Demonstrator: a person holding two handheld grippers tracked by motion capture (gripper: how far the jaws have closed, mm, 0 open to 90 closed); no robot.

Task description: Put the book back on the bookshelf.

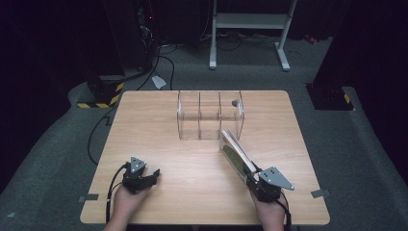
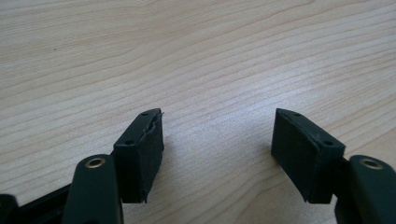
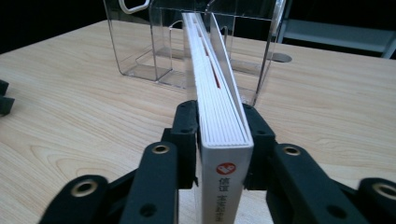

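Up close, red logo [image 3: 225, 169] on the clamped book's [image 3: 219, 107] spine.

book [image 3: 223, 140] spine: round red logo with a white mark | under the logo: dark characters running down the spine, look Chinese, too small and blurred to read surely | page edges: short red mark, no letters | book cover in the high view [image 1: 234, 155]: dark oval print, not readable
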